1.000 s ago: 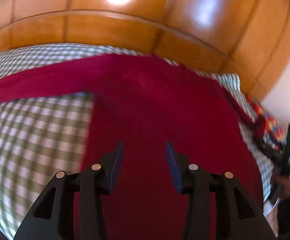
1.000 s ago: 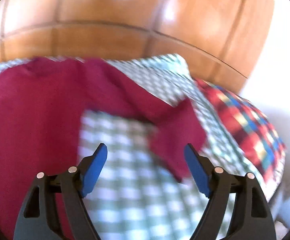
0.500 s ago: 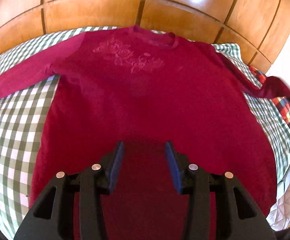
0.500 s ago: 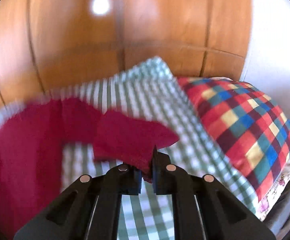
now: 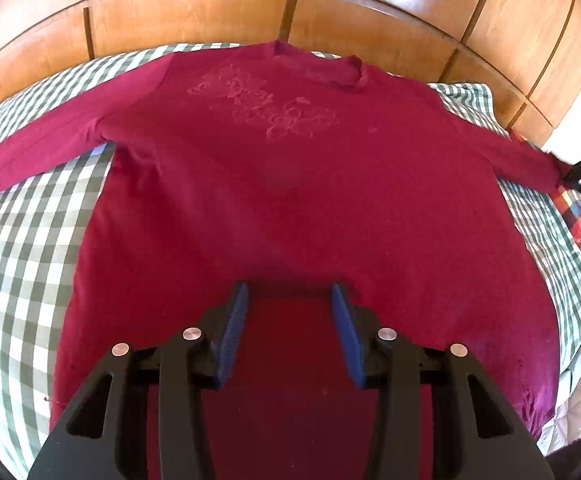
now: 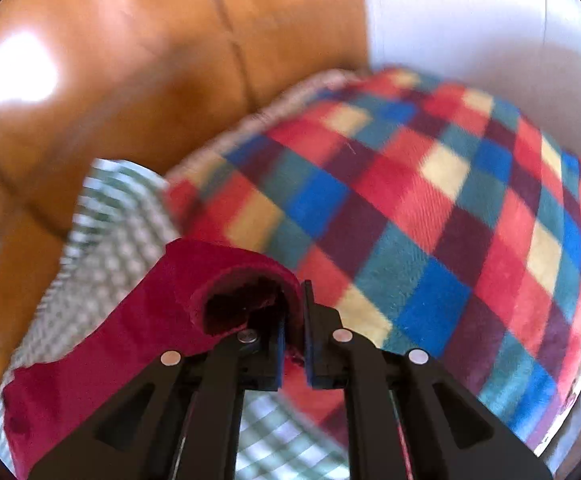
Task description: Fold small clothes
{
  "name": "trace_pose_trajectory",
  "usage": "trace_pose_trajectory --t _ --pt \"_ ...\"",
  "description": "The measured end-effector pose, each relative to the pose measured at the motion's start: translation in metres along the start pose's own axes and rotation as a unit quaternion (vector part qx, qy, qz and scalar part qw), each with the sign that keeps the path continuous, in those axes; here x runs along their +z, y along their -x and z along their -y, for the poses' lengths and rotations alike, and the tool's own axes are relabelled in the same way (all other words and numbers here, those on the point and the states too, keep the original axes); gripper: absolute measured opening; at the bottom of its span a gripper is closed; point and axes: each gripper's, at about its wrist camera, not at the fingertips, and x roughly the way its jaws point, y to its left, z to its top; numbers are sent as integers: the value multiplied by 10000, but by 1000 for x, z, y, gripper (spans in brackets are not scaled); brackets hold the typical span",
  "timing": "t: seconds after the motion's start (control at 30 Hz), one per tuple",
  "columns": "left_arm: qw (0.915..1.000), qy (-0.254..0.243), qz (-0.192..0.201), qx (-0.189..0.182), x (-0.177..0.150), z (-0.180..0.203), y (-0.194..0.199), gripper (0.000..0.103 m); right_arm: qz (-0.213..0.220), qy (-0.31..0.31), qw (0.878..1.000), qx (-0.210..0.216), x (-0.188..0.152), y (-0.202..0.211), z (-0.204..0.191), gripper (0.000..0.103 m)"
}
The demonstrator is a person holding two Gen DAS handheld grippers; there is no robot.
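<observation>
The dark red long-sleeved top (image 5: 290,184) lies face up and spread flat across the checked bedspread (image 5: 22,248), neckline toward the wooden headboard (image 5: 194,12), hem toward the bed's near edge. No fold shows in it: body flat, both sleeves stretched out sideways, so the folding proper looks not yet begun and this reads as the laying-out stage. Every fold, sleeves and body alike, is left to do.

The cloth is a soft, matte knit with a tone-on-tone floral motif (image 5: 266,108) raised on the chest, a ribbed round collar and a slightly ragged hem corner at the bed's right edge.

The right gripper (image 6: 292,320) is clenched on the cuff of the sleeve (image 6: 138,312) at the right side of the bed, the fabric curled into an open tube just above its fingers, over a fleecy multicoloured plaid blanket (image 6: 430,208). The left gripper (image 5: 290,316) hovers above the lower middle of the top with jaws partly apart and nothing pinched between them; whether its tips touch the cloth I cannot tell.

The bedspread is thin woven green-and-white gingham; the headboard is glossy panelled wood.
</observation>
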Motion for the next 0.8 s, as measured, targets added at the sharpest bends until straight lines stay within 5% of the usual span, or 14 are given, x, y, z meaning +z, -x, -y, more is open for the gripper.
trace_pose_trajectory --t 0.07,0.13,0.2,0.4,0.57,0.67,0.73,0.8 --pt "10000 -5 -13 7 1 -1 -2 43 92 11 10000 -15 -1 -4 3 15" --pt "10000 17 -8 9 2 -1 -3 44 257 -140 9992 267 -2 5 13 46" --pt "10000 -3 11 12 3 -1 -3 44 599 -371 9961 526 -6 24 27 62" --pt "9999 53 89 -49 2 -4 -4 44 18 -202 9847 1732 -57 37 25 62" --pt "9999 55 122 -63 0 -3 1 44 -576 -658 9753 2028 -84 -4 12 62" --pt "9999 9 164 -29 -3 -3 5 44 -555 -890 9761 1904 -86 -20 5 53" --pt "9998 47 185 -34 -5 -5 7 44 -493 -769 9823 1634 -80 -21 2 6" --pt "9998 99 174 -23 -9 -8 9 44 -319 -491 9911 1193 -74 -16 0 5"
